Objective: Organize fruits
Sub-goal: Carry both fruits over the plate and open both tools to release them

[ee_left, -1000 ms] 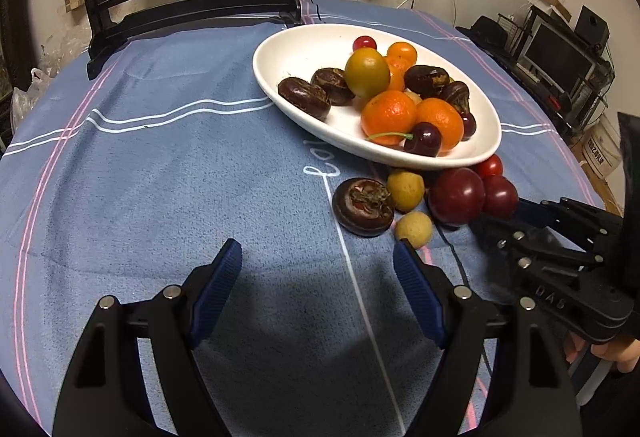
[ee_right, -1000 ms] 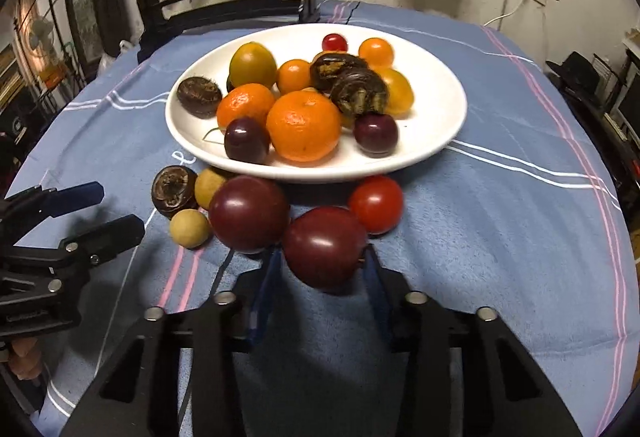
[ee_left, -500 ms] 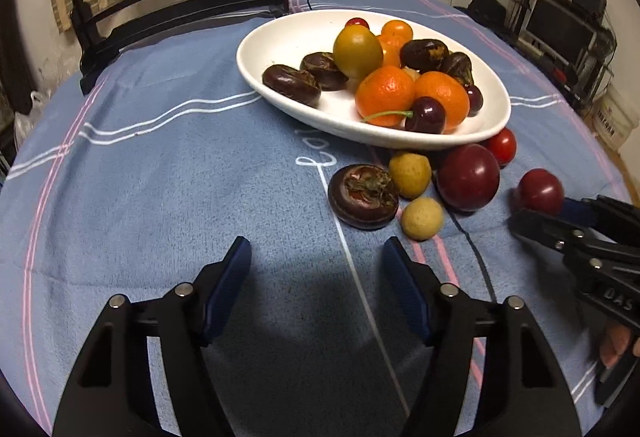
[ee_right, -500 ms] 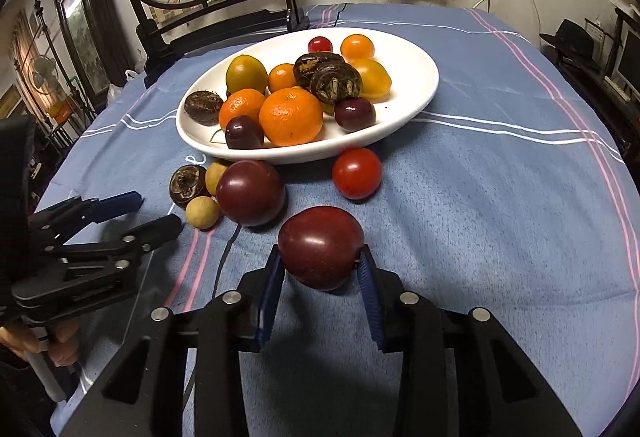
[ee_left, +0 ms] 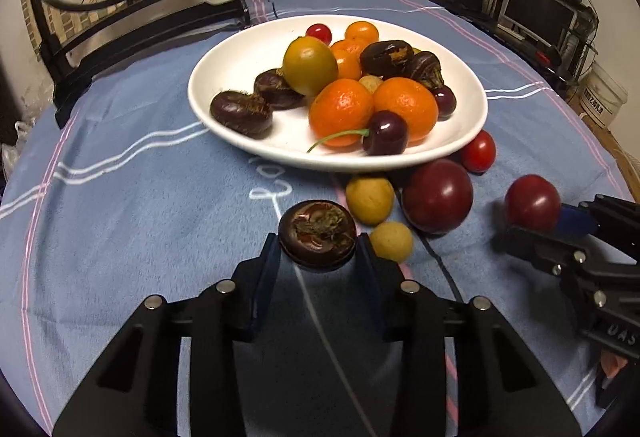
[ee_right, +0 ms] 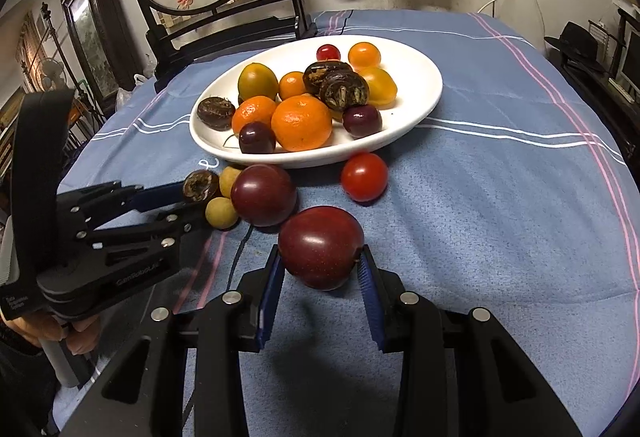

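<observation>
1. Between the blue pads of the right claw (ee_right: 320, 269) sits a dark red plum (ee_right: 321, 245), clamped at its widest girth and seemingly lifted just clear of the blue cloth on the counter (ee_right: 500, 221).
2. Judging by its glossy, taut skin, the plum is likely smooth and a bit slippery, firm yet easy to bruise, so a light squeeze across the middle looks safest.
3. Left claw (ee_left: 318, 253) closes around a dark brown water chestnut (ee_left: 317, 233), its pads against both flanks; whether it grips hard I cannot tell. That fruit looks hard, light and flattened, best held across its sides.
4. Just beside it lie two small yellow longans (ee_left: 370, 200), and a second plum (ee_left: 437, 195) rests near the dish.
5. A cherry tomato (ee_right: 364, 176) sits against the rim of the white oval dish (ee_right: 420, 105).
6. The dish holds mandarins (ee_right: 302, 122), cherries (ee_right: 257, 137), more chestnuts and a greenish-yellow fruit (ee_right: 257, 81); loose fruits likely belong there.
</observation>
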{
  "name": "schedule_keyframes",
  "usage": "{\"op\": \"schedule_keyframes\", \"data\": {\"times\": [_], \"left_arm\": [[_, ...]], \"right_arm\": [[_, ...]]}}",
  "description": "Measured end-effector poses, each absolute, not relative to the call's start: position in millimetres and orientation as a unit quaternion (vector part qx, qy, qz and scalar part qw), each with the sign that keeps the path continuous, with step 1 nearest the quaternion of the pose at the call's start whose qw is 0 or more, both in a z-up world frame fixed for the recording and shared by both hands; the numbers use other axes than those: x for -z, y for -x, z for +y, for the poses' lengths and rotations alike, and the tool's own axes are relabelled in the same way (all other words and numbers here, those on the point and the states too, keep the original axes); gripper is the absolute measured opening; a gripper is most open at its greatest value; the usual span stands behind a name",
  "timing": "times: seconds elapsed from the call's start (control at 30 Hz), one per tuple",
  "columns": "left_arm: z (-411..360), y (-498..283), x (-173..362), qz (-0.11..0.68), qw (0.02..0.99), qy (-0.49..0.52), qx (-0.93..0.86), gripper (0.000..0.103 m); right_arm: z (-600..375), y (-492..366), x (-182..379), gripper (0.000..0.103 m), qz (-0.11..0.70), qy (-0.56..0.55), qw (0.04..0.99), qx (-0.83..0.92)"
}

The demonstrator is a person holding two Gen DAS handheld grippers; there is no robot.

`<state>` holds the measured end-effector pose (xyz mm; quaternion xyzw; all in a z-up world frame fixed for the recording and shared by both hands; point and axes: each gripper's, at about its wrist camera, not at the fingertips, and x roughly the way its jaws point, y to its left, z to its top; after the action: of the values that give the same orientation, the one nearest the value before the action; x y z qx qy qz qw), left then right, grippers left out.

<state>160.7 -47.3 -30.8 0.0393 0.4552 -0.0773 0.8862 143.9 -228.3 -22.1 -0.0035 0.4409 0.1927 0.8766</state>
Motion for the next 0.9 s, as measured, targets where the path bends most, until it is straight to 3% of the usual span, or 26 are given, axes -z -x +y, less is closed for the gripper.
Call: {"op": "schedule_keyframes", "data": {"times": [0.43,0.67,0.9], "left_arm": [[-44,-144,-26,0.399,0.911,-0.023,0.100,0.038],[-42,-186,-40,0.395,0.914,0.008,0.091,0.038],[-27,-243,-33,0.414,0.907,0.053,0.057,0.038]], "right_arm": [[-232,-146,-10,0.038,0.397,-0.058,0.886,-0.231],[-211,-184,-41,0.038,0.381,-0.040,0.892,-0.240],[-188,-232,-24,0.038,0.403,-0.034,0.885,-0.230]]}}
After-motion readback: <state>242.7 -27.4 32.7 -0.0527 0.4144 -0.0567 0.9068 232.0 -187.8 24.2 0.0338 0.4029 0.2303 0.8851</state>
